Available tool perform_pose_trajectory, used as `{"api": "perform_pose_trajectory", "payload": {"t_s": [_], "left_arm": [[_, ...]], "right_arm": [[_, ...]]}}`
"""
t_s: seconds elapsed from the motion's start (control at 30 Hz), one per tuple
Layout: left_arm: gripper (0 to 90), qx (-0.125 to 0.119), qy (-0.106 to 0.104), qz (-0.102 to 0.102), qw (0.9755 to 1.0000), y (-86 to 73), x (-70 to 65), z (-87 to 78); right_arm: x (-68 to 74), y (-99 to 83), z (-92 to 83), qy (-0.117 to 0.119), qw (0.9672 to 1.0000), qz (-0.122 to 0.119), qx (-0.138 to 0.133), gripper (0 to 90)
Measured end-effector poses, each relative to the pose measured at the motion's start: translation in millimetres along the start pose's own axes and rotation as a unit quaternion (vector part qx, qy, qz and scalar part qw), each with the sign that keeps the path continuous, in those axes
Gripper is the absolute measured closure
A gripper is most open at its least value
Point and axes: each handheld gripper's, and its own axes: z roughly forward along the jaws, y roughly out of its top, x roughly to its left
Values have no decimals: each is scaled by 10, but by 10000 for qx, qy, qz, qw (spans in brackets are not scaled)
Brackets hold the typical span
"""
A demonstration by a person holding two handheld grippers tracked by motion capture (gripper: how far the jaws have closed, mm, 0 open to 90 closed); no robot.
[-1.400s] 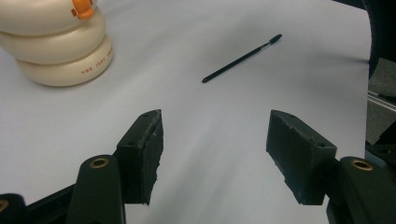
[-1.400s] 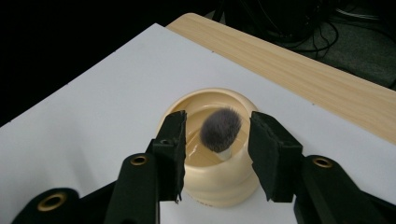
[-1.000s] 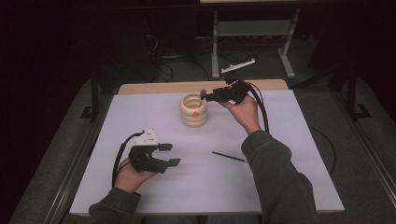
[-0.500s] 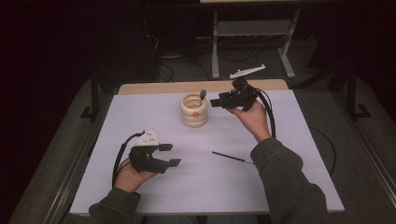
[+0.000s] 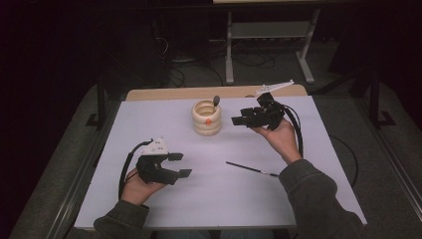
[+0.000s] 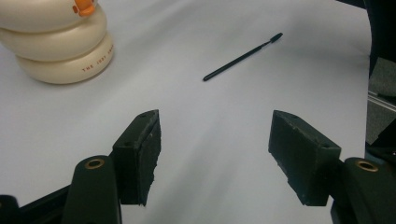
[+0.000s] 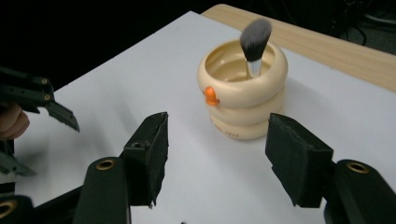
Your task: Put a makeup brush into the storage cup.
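A cream ringed holder (image 5: pixel 207 118) with an orange knob stands at the table's far middle. A make-up brush (image 5: pixel 216 101) rests upright in it, bristles up (image 7: pixel 254 42). My right gripper (image 5: pixel 238 121) hovers just right of the holder (image 7: pixel 243 93) and points at it. Its jaws have just been opening and stand open (image 7: pixel 219 121) with nothing between them. A thin black brush (image 5: pixel 251 169) lies flat on the white sheet, right of centre (image 6: pixel 243 57). My left gripper (image 5: pixel 180 165) rests at the near left, open and empty (image 6: pixel 215 119), aimed toward the holder (image 6: pixel 60 46).
The white sheet (image 5: pixel 298 199) covers most of the table, and a wooden edge (image 5: pixel 169 93) shows at the far side. A metal frame (image 5: pixel 268 30) and cables stand on the dark floor beyond. My left gripper (image 7: pixel 46 107) shows at the left of the right gripper view.
My right gripper let go of the make-up brush, which now stands in the holder, and drew back to the right as its jaws widened. The left hand stayed still.
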Motion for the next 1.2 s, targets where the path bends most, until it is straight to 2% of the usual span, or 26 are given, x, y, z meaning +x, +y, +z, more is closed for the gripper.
{"api": "perform_pose_trajectory", "payload": {"t_s": [0.33,0.77,1.03,1.2], "left_arm": [[333,-1,18,29,10000,3,6,-5],[330,14,43,19,10000,-5,-5,7],[328,14,57,7,10000,-10,6,2],[328,-43,65,-41,10000,-12,3,-6]], "right_arm": [[15,-184,-144,34,9999,-30,-126,373],[-3,-431,-293,-34,9999,-6,-106,361],[41,-474,-328,-23,10000,-41,-23,340],[104,-489,-345,-10,9999,-125,-81,337]]}}
